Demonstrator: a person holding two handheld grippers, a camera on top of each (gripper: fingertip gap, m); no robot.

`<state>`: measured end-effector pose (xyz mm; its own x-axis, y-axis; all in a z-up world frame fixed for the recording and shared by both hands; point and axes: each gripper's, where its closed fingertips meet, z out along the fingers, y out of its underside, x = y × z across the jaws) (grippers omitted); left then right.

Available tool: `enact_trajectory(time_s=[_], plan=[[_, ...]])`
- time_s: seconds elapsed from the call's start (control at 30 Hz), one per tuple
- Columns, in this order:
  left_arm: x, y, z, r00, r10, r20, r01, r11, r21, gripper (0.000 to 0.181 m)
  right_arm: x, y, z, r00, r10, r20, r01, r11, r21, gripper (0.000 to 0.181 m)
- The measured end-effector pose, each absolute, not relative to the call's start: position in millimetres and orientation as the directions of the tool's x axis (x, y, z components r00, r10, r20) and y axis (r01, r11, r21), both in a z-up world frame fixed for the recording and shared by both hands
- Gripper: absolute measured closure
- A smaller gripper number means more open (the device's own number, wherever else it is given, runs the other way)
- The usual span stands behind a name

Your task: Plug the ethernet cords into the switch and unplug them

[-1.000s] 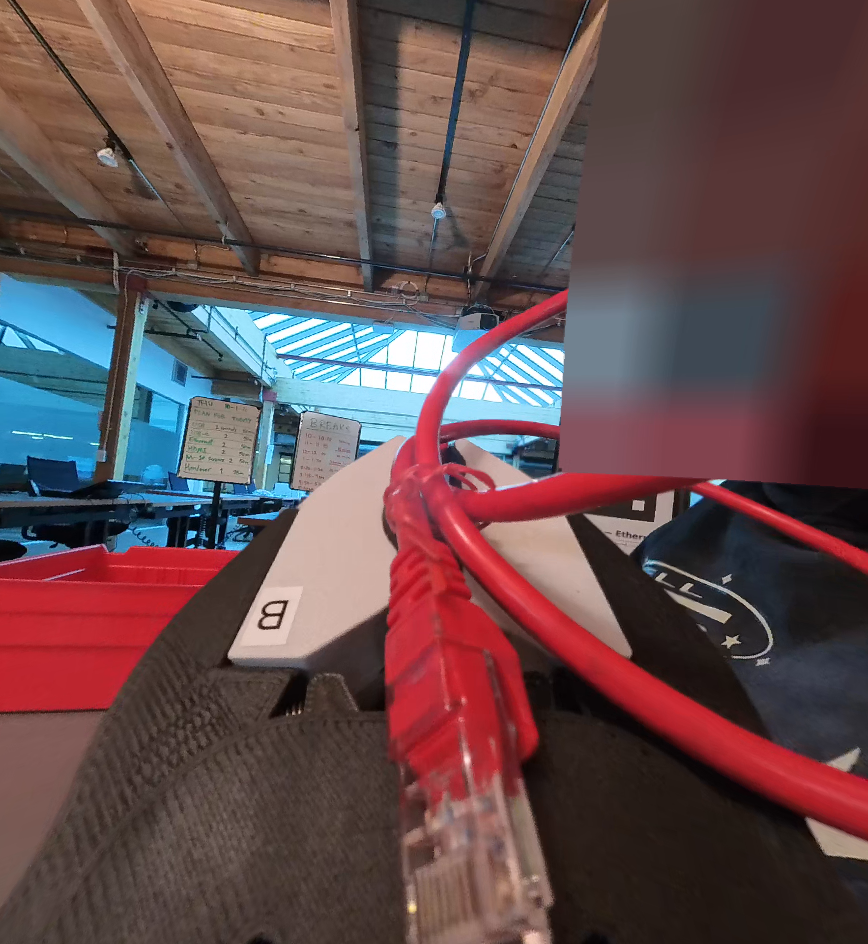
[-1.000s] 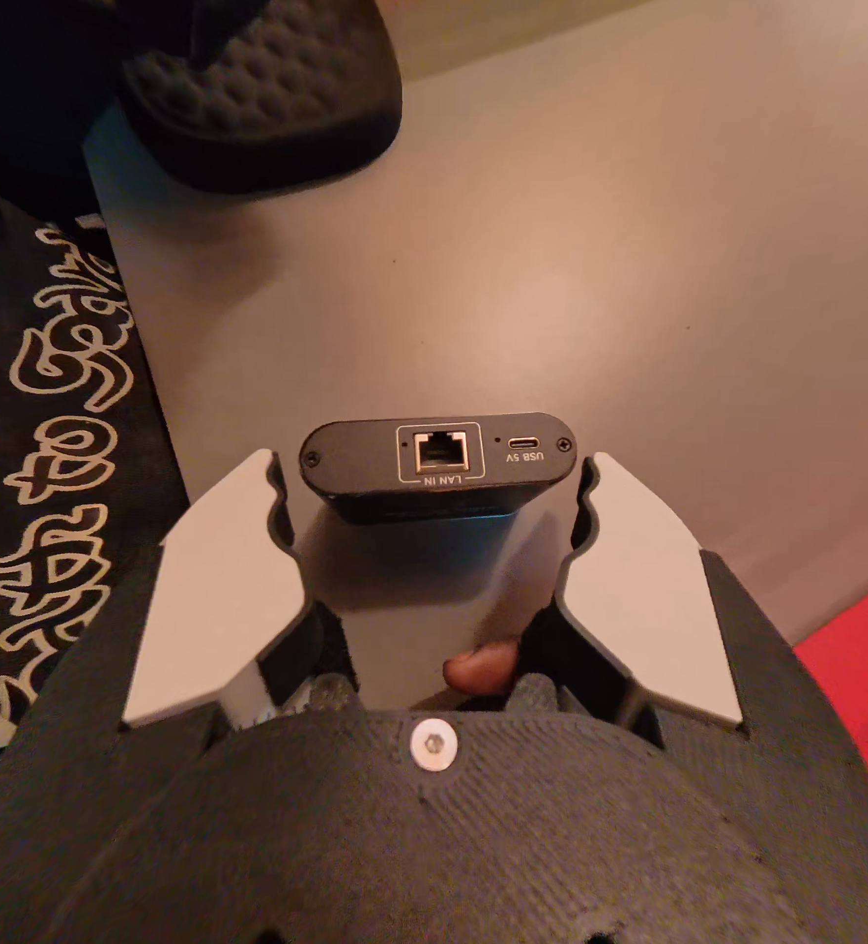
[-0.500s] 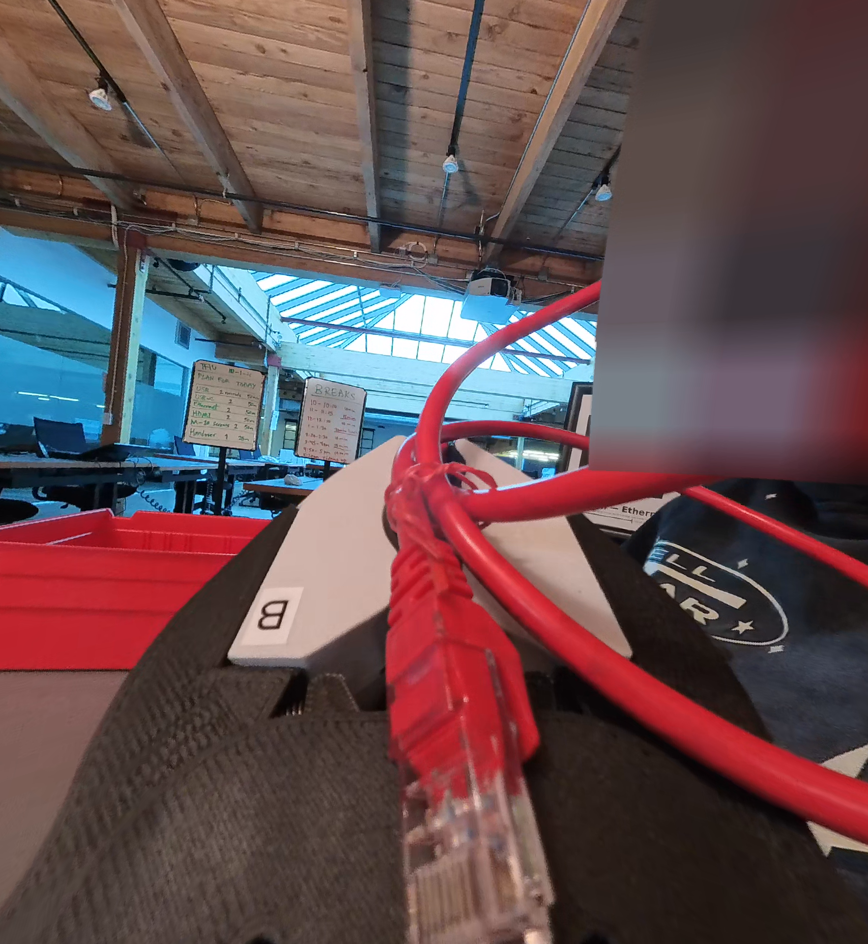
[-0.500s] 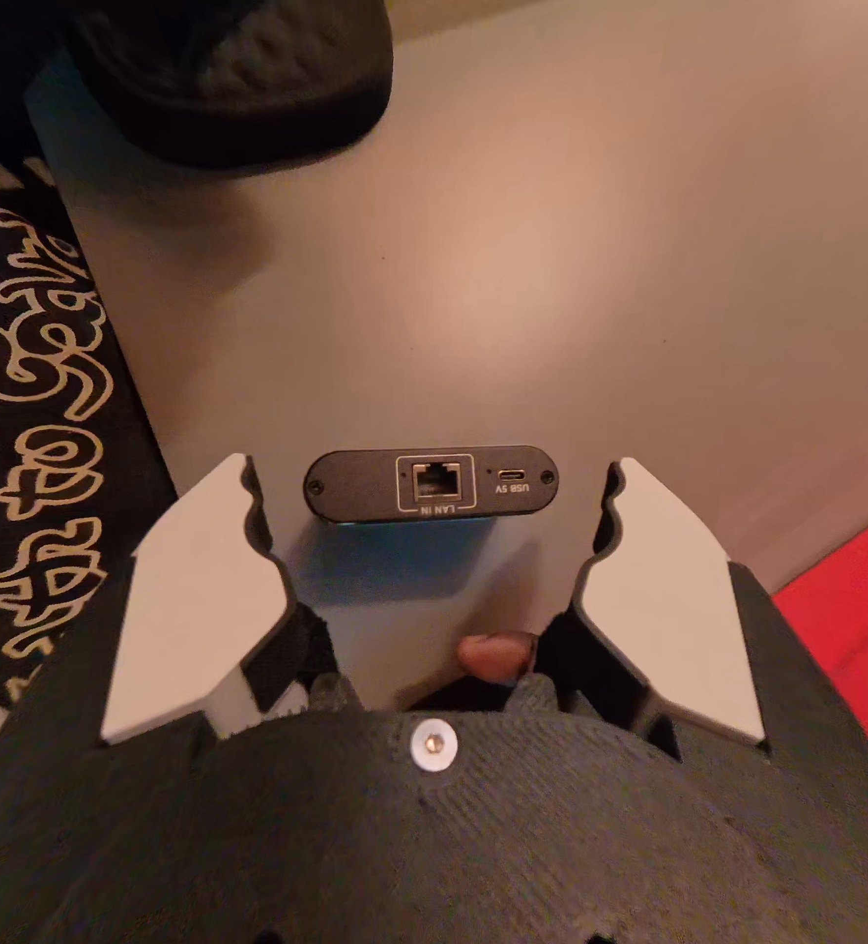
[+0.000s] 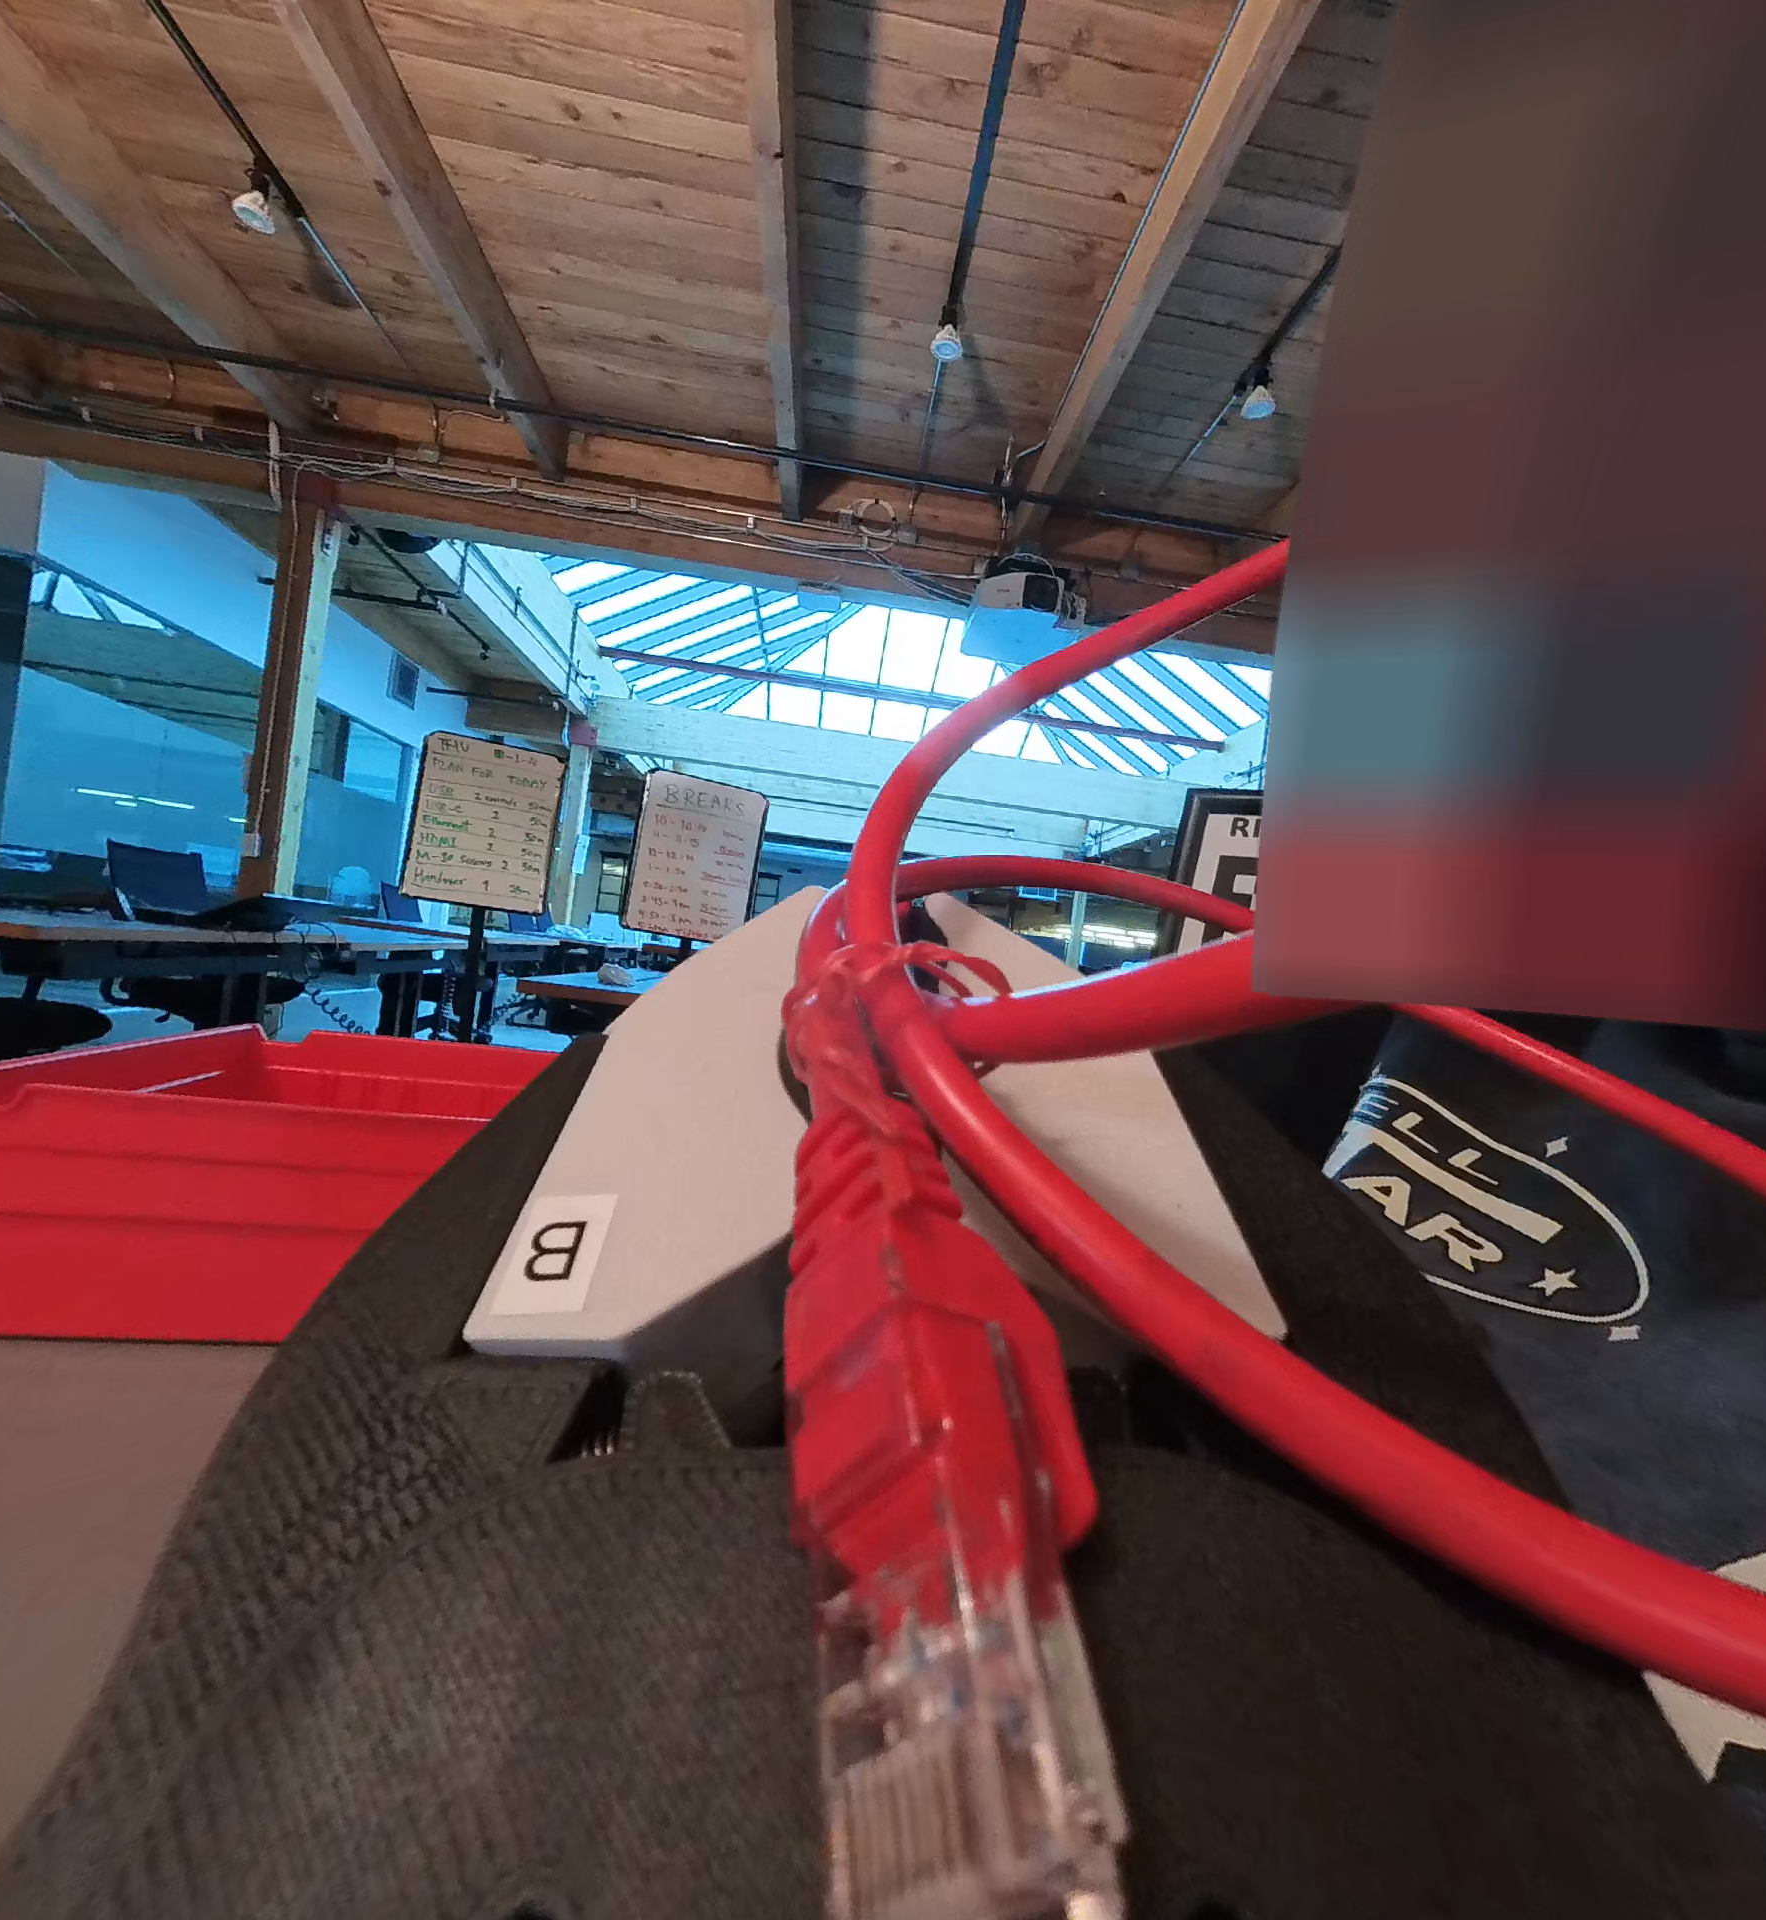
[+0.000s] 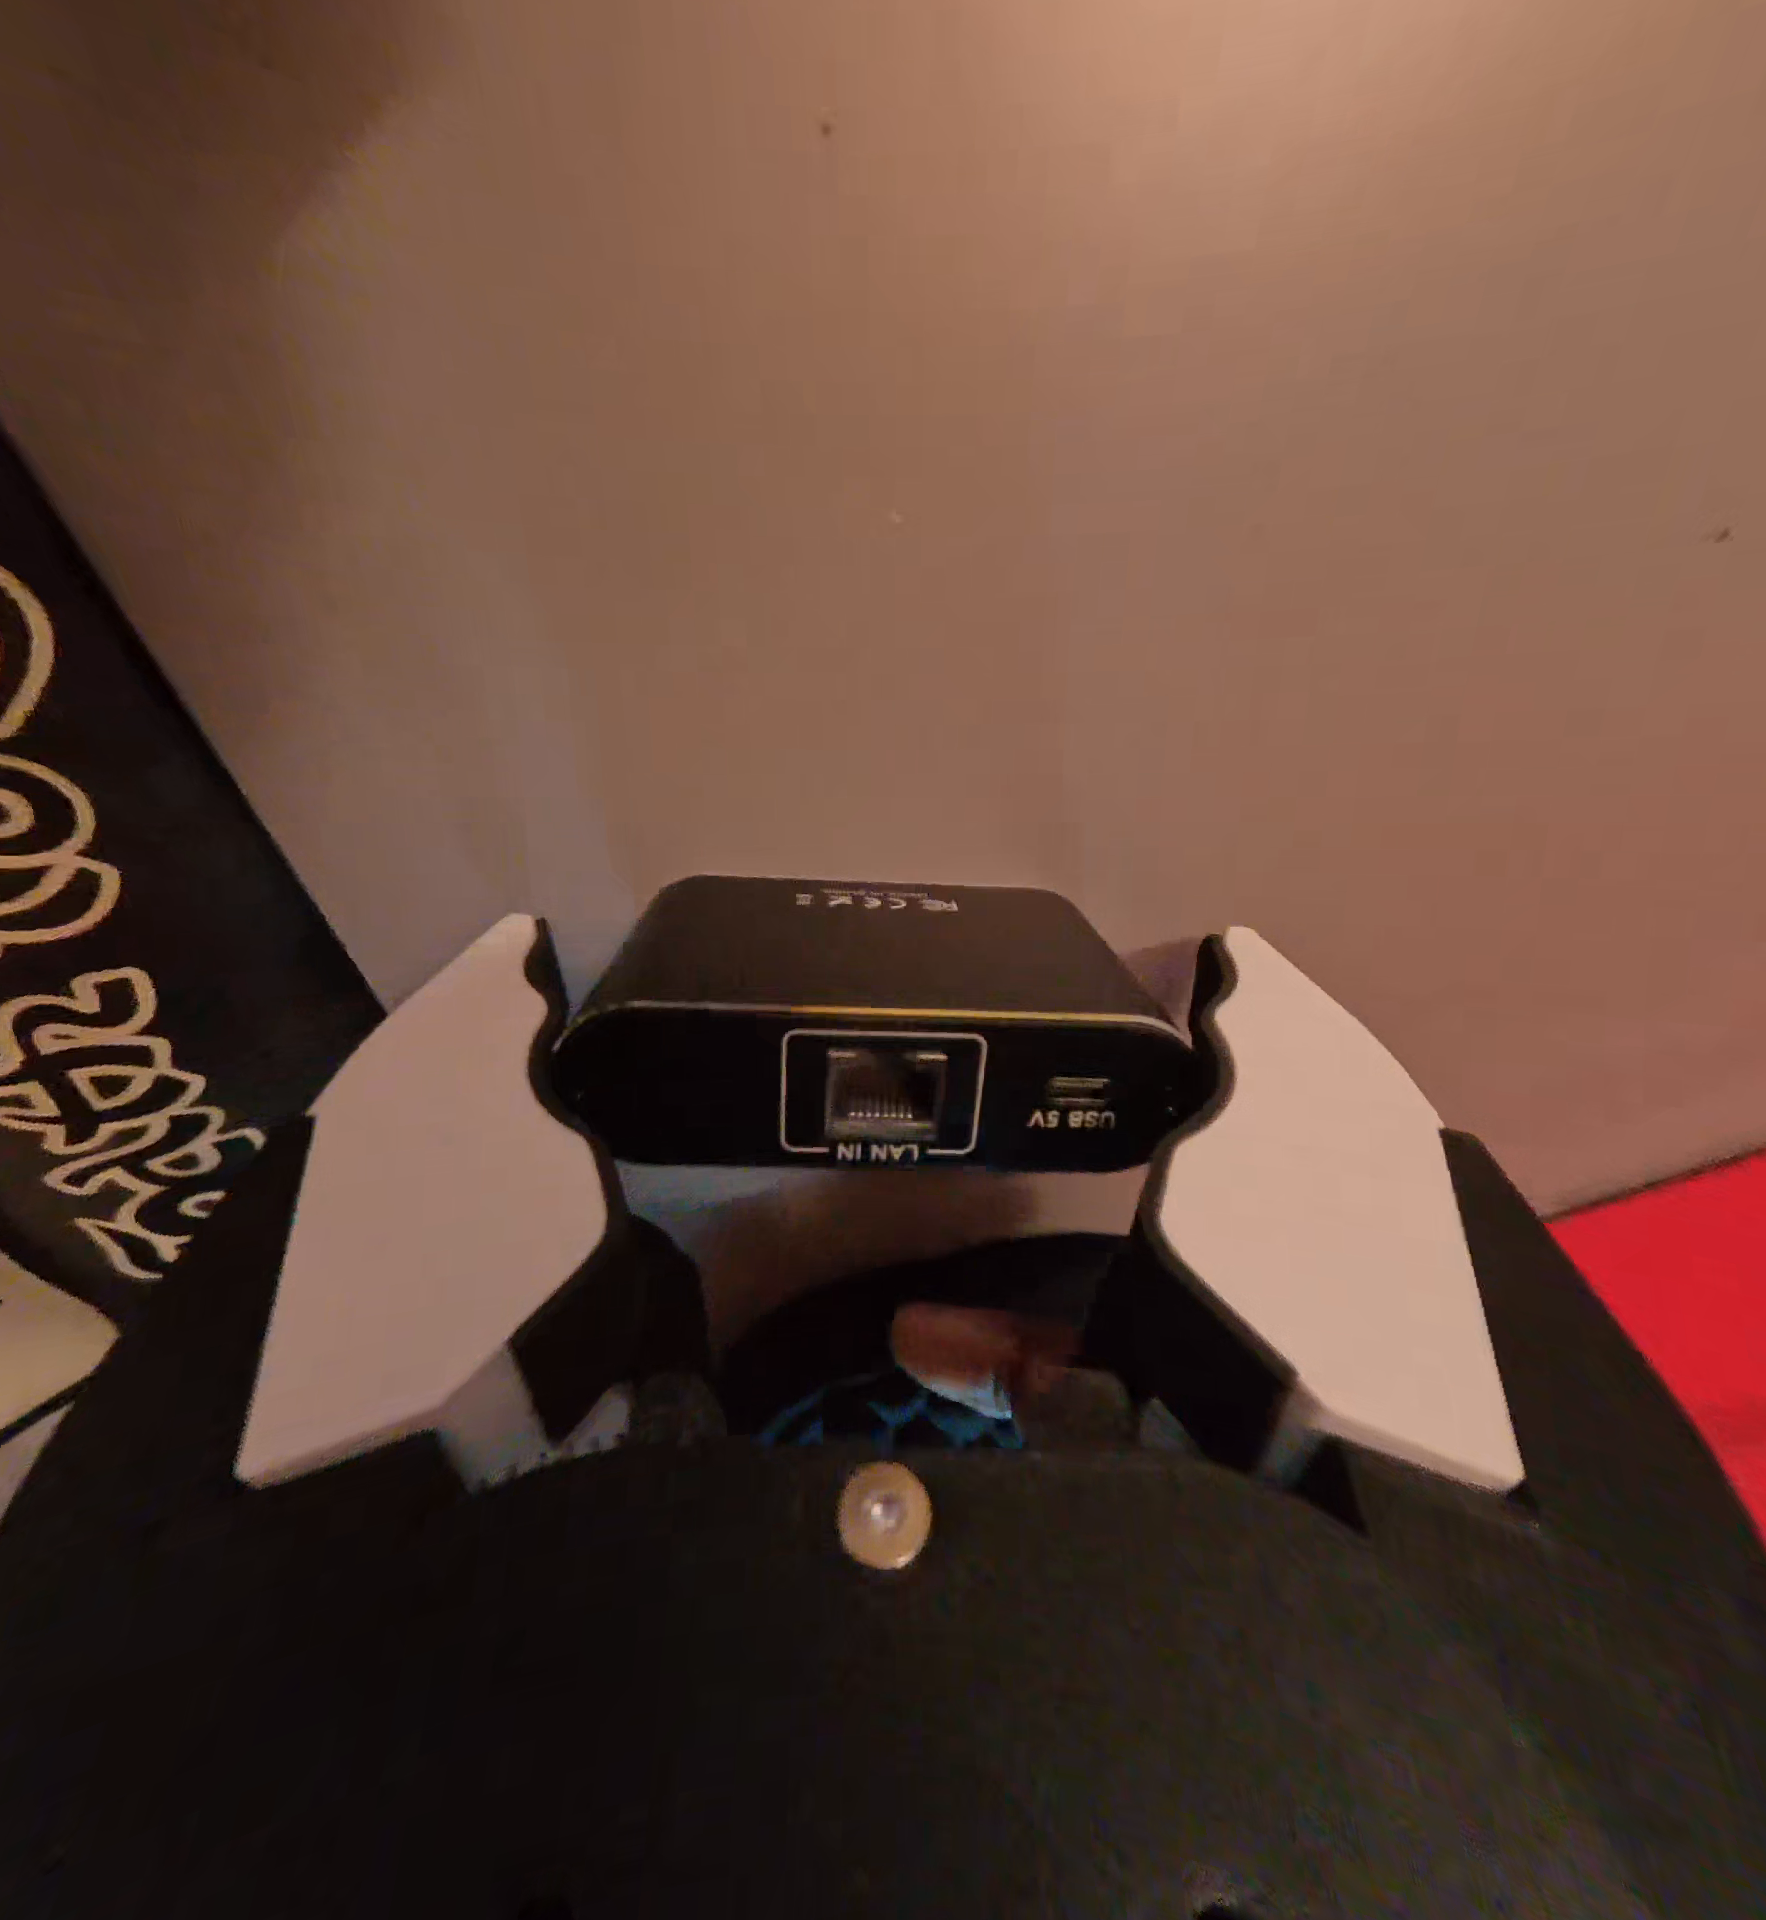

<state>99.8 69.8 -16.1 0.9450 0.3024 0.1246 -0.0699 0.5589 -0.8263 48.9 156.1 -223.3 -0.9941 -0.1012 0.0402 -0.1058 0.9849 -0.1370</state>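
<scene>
Your right gripper [image 6: 874,1049] has its fingers spread wide, one on each short end of the black switch [image 6: 863,997], touching or nearly so; you can't tell whether they grip it yet. The box looks small, light and rigid with smooth ends, so it may slide: squeeze those ends squarely. Your left gripper [image 5: 858,966] is clamped on the red ethernet cord [image 5: 1222,1382] near its boot, the clear plug [image 5: 962,1704] pointing back toward the camera. The cord is springy and loops off to the right; the plug's clip is brittle. Only the right view shows the empty port [image 6: 882,1088]; only the left shows the cord and a red bin [image 5: 162,1174] ahead to the left
</scene>
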Motion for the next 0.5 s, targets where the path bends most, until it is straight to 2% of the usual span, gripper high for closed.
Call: enact_trajectory(time_s=[0.1, 0.2, 0.3, 0.37, 0.43, 0.5], plan=[[99.5, 70.0, -16.6, 0.945, 0.302, 0.126, -0.068, 0.557, -0.828, 0.168, 49.0, 154.4, -222.9, -0.994, -0.096, 0.043, -0.102, 0.976, -0.190, 0.068], [98.4, 70.7, -17.9, 0.942, 0.310, 0.127, -0.068, 0.548, -0.834, 0.168, 46.3, 153.2, -221.2, -0.994, -0.092, 0.053, -0.103, 0.950, -0.294, 0.069], [95.7, 70.0, -19.1, 0.938, 0.314, 0.143, -0.057, 0.550, -0.833, 0.168, 44.7, 143.7, -200.4, -0.998, -0.067, 0.017, -0.066, 0.846, -0.529, 0.069], [92.7, 69.5, -20.0, 0.935, 0.313, 0.167, -0.039, 0.559, -0.828, 0.168, 42.6, 137.3, -168.3, -0.999, -0.049, -0.015, -0.024, 0.693, -0.720, 0.069], [91.1, 69.7, -20.3, 0.936, 0.297, 0.190, -0.016, 0.575, -0.818, 0.167, 49.9, 135.5, -124.5, -0.994, -0.099, -0.045, -0.004, 0.447, -0.895, 0.069], [91.5, 70.7, -19.2, 0.940, 0.266, 0.213, 0.011, 0.600, -0.800, 0.168, 59.7, 141.8, -83.7, -0.986, -0.163, -0.046, 0.014, 0.189, -0.982, 0.069]])
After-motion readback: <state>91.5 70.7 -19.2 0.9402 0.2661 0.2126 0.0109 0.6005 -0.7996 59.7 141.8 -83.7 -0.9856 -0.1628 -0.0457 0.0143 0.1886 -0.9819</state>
